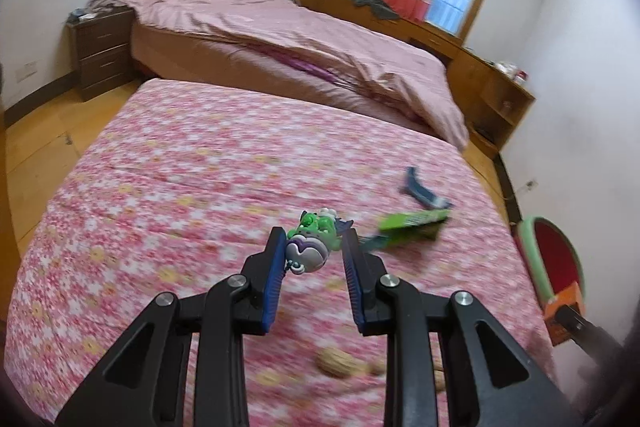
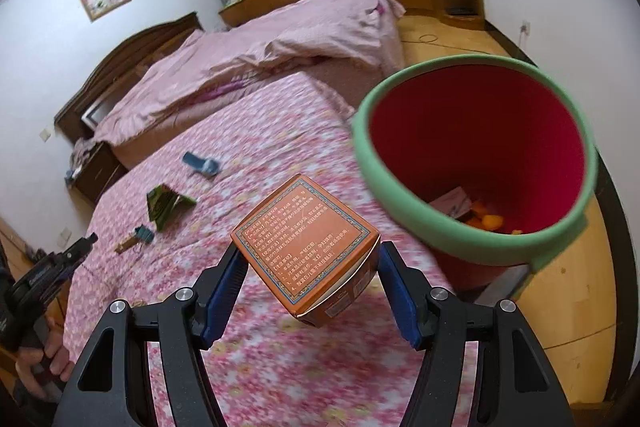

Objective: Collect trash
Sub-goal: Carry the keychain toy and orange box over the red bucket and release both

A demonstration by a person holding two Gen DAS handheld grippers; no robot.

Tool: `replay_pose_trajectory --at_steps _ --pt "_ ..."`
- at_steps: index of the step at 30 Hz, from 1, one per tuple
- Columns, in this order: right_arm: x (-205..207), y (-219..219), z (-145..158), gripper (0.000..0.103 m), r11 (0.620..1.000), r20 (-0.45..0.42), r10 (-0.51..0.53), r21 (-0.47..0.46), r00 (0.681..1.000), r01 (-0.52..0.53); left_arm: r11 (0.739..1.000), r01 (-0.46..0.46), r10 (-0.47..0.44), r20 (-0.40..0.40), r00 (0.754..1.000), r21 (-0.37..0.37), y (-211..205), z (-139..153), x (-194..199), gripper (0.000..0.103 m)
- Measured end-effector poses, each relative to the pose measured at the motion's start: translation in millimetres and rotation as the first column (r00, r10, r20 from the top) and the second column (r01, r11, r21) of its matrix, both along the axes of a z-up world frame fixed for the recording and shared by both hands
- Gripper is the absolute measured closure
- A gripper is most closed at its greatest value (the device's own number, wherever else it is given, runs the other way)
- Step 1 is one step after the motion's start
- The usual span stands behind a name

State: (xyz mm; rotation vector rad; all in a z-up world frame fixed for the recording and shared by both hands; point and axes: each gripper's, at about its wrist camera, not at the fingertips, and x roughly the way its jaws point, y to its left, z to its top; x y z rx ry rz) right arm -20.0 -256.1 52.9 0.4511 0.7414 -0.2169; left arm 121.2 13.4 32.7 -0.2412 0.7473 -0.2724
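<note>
My left gripper is shut on a small green and purple toy figure, held above the pink floral bed cover. My right gripper is shut on an orange printed box, held above the bed's edge beside the red bin with a green rim. The bin holds orange peels and a paper. On the cover lie a green wrapper, also seen in the right wrist view, a blue wrapper, and walnuts.
A second bed with a pink quilt lies beyond. A dark nightstand stands at its left, wooden cabinets at its right. The bin stands on the wooden floor at the bed's right.
</note>
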Motion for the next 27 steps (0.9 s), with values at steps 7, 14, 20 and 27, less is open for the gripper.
replay_pose_trajectory --at_steps 7,14,20,27 --pt "-25.1 -31.4 9.2 0.035 0.998 0.036 -0.068 0.012 0.997 0.068 0.996 0.093 -0.093 0.009 0.996 -0.012 -36.9 19.1 -14.7 0.075" --pt "-31.9 -63.7 20.2 0.035 0.993 0.036 -0.118 -0.004 0.992 0.118 0.983 0.183 -0.183 0.014 0.983 0.010 -81.2 31.9 -23.3 0.075" --pt "-30.9 -88.5 26.0 0.035 0.988 0.038 -0.148 -0.030 0.988 0.149 0.965 0.261 -0.261 0.003 0.965 0.018 -122.2 38.7 -26.5 0.075" --pt "-22.0 -117.7 13.3 0.034 0.984 0.014 -0.175 -0.024 0.984 0.176 0.936 0.350 -0.350 0.015 0.936 0.037 -174.1 48.3 -31.0 0.075"
